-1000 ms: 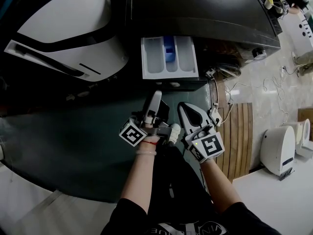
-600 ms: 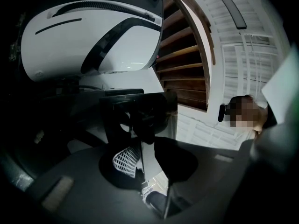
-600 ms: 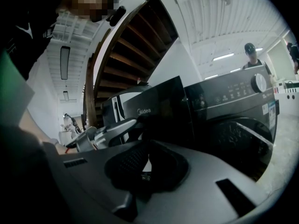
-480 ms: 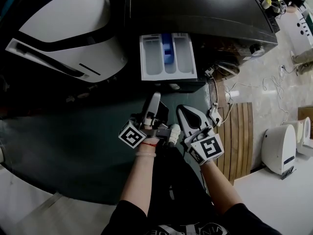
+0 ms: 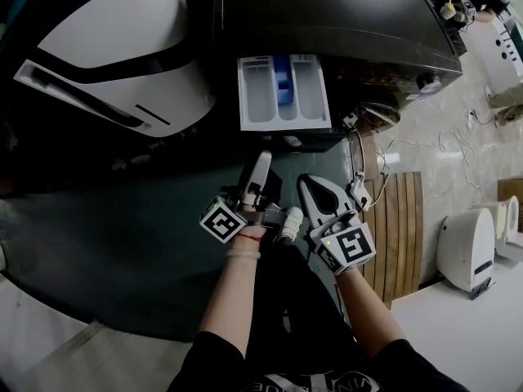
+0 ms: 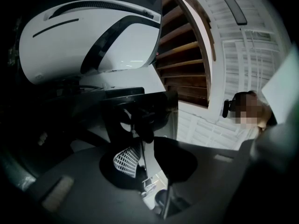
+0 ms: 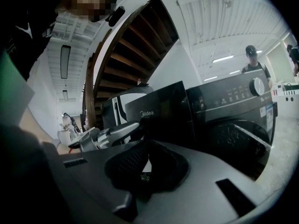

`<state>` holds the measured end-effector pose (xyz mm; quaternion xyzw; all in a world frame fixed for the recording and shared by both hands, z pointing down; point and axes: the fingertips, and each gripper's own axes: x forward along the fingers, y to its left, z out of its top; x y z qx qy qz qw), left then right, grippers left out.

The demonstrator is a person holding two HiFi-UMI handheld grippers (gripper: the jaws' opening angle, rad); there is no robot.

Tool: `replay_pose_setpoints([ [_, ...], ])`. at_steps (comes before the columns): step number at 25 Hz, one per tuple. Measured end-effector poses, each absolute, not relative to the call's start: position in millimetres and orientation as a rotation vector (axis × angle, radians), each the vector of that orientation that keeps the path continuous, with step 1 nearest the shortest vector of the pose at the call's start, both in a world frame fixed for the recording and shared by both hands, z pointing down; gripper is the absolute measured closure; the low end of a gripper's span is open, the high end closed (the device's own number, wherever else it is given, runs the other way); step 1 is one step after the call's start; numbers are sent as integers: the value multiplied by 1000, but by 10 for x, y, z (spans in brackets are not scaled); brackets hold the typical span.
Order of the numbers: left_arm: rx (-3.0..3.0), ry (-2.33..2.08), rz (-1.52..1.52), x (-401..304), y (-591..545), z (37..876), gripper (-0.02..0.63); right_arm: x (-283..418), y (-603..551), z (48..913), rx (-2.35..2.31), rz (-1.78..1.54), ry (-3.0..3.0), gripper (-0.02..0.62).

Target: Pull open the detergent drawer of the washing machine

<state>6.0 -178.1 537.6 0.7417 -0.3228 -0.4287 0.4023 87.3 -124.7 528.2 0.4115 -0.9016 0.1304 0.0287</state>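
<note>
The detergent drawer (image 5: 284, 92) already stands pulled well out at the left end of the washing machine's (image 5: 343, 15) front, so nothing seems left to do; the left tongs (image 5: 261, 163) are slightly parted, the right tongs (image 5: 307, 184) closed, both empty and near it.

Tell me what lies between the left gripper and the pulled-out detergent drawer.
Nothing. The head view shows only a short bare gap between the left gripper and the dark front of the detergent drawer. The gripper's jaws hold nothing.

The detergent drawer (image 5: 283, 94) juts from the washing machine (image 5: 343, 15). The left claw (image 5: 261, 160) and right claw (image 5: 310, 184) sit side by side before it.
</note>
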Motion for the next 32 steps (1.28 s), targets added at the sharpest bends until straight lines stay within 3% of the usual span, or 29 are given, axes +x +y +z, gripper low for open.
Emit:
replay_pose_setpoints([
  [3,1862,-802,-1056,73,-1728,5381,522,876,-1237,5279,1267,393,-2783,584],
  [7,1897,-856,-964,55,-1604,5418,597,863,-1237,5177,1254,381,-2792,584],
  [23,2316,-1225,-289,8,-1232,4936,597,977,-999,4732,1187,252,-2793,584],
  [32,2431,-1341,-85,17,-979,4584,597,974,-814,4273,1144,244,-2844,584],
])
